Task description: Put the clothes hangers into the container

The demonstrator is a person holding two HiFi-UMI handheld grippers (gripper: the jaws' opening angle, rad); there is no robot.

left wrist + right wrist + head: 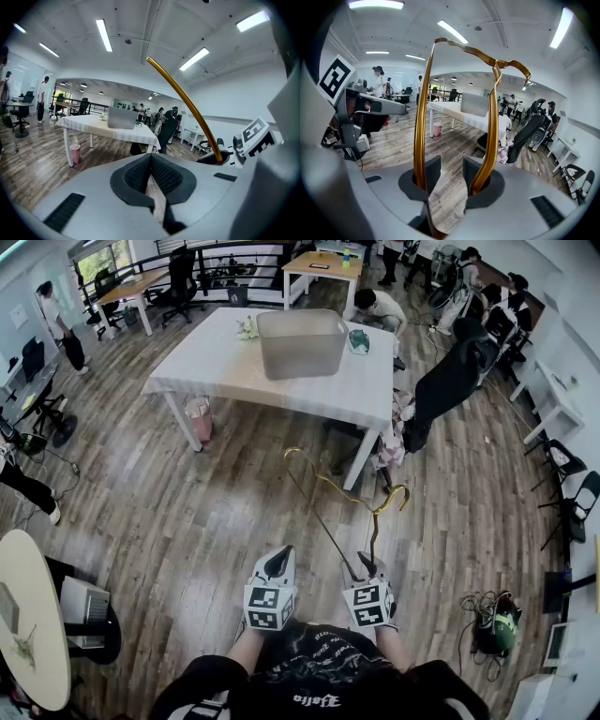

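Closest in, a person's black printed shirt (309, 671) fills the bottom of the head view, and both forearms reach forward from it, each with a grey two-jaw gripper that carries a cube of square markers. On the left side, the left gripper (151, 157) has its dark ribbed pads brought together at the tips with nothing between them. Just beside it, the right gripper (451, 164) stands partly open, and bare floor shows through the gap between its pad faces. It carries the gold wire clothes hanger (421, 117) from inside the hanger's loop. One gold rod runs down against the outer side of each pad, and a short gold stretch shows low between the roots of the jaws. From that gripper the hanger reaches forward over the brown wooden plank floor (187, 521), with its hook curling off to the right. The translucent grey rectangular plastic container (300, 357) is well apart from the hanger, standing upright on a white-covered rectangular table (225, 367) further ahead. A pink bag (199, 418) sits on the floor by the table's left legs. A black office chair (448, 381) stands just beside the table's right end.
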